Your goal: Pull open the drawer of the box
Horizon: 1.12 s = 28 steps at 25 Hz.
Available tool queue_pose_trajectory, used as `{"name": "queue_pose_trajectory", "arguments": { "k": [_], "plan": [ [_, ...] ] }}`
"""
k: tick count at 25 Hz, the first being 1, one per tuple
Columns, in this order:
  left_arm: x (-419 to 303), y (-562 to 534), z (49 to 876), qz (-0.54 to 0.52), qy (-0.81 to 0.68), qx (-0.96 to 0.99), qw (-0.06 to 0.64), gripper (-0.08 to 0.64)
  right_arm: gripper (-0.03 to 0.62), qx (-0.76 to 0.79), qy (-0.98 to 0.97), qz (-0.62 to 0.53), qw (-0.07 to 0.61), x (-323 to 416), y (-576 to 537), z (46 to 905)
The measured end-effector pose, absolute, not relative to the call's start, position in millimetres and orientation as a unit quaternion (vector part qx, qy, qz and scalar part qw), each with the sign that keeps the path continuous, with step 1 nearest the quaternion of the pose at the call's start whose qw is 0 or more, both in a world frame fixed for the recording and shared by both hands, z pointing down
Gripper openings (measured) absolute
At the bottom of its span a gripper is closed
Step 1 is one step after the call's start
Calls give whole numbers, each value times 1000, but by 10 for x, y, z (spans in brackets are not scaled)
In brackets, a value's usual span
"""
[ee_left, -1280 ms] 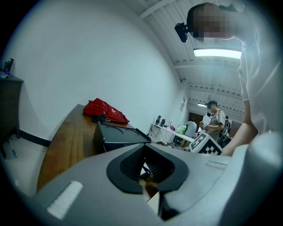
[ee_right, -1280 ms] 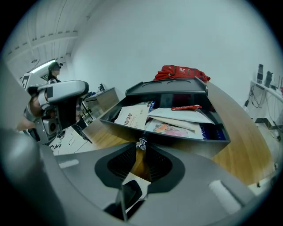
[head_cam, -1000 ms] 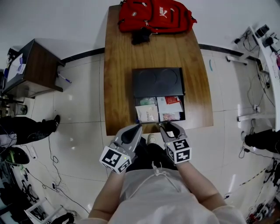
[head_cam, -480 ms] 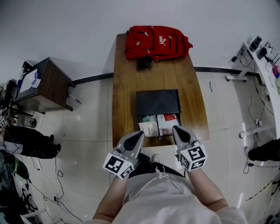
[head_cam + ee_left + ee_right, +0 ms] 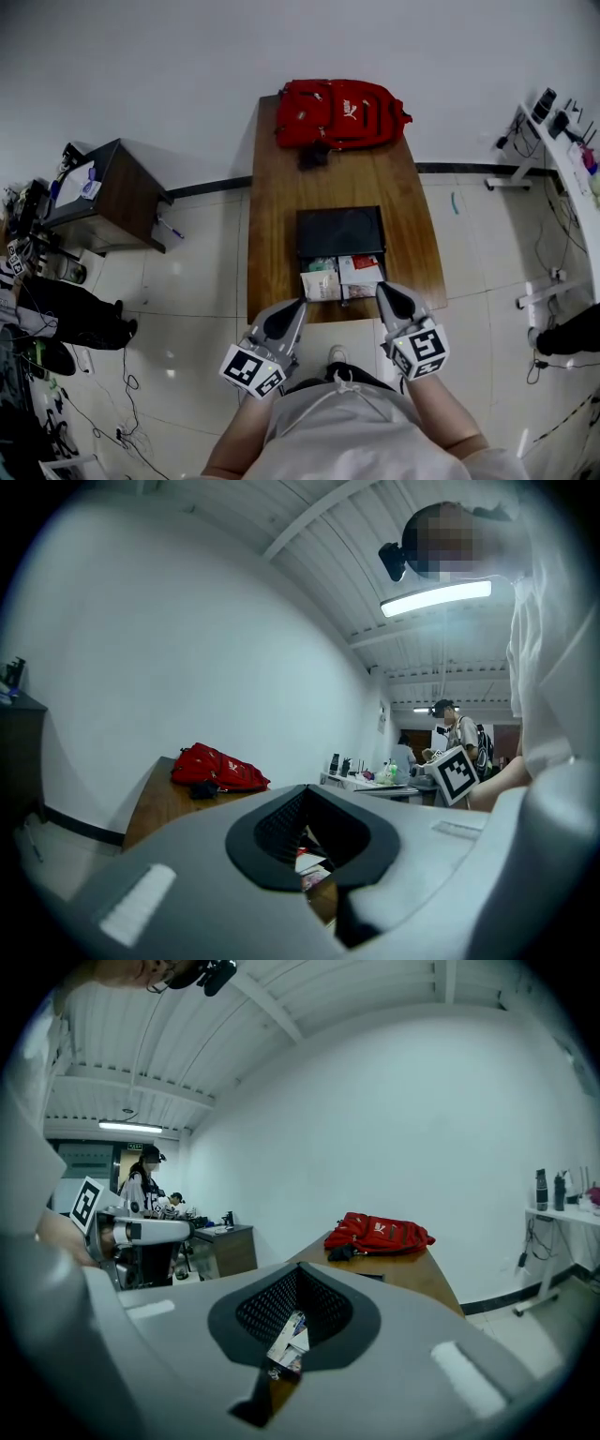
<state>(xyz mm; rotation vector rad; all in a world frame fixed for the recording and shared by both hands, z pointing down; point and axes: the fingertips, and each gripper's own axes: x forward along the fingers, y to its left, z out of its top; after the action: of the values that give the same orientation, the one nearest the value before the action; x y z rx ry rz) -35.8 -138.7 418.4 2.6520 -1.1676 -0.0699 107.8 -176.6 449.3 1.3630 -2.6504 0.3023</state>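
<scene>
The black box (image 5: 340, 232) sits on the wooden table (image 5: 277, 211), its drawer (image 5: 342, 277) pulled out toward the table's front edge. Packets and papers lie inside the drawer. Both grippers hang in the air just in front of that edge, pointing at the drawer. My left gripper (image 5: 302, 302) is shut and holds nothing. My right gripper (image 5: 379, 287) is shut too, also holding nothing and clear of the drawer front. In the right gripper view, the drawer's packets (image 5: 289, 1340) show through the window between the closed jaws (image 5: 298, 1269). The left gripper view gives the same glimpse through its closed jaws (image 5: 307, 794).
A red backpack (image 5: 342, 112) lies at the table's far end against the white wall. A dark side cabinet (image 5: 105, 192) stands left of the table, with cables and someone's legs (image 5: 70, 314) on the floor. White desks (image 5: 562, 131) line the right side. People stand in the background (image 5: 142, 1185).
The right gripper's jaws, spread at the drawer front a second ago, are now closed. Both grippers have drawn back and risen from the drawer, which stays open.
</scene>
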Motion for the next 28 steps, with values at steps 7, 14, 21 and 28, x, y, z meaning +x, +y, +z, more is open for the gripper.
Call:
{"name": "queue_pose_trajectory", "arguments": {
  "k": [7,14,21,28],
  "plan": [
    [-570,-818,3959,-50,-407,904,118,-6,6,452,-884,91,77,918,-1138,4355],
    [-801,137,3967,-47,-401,908,110,-6,6,459,-881,87,67,699,-218,4288],
    [-852,1120,3983,-33,-384,917,106,-6,6,468,-877,89,66,617,810,4243],
    [-787,1702,3977,-32,-374,920,109,-5,6,477,-874,74,64,625,1458,4168]
  ]
}}
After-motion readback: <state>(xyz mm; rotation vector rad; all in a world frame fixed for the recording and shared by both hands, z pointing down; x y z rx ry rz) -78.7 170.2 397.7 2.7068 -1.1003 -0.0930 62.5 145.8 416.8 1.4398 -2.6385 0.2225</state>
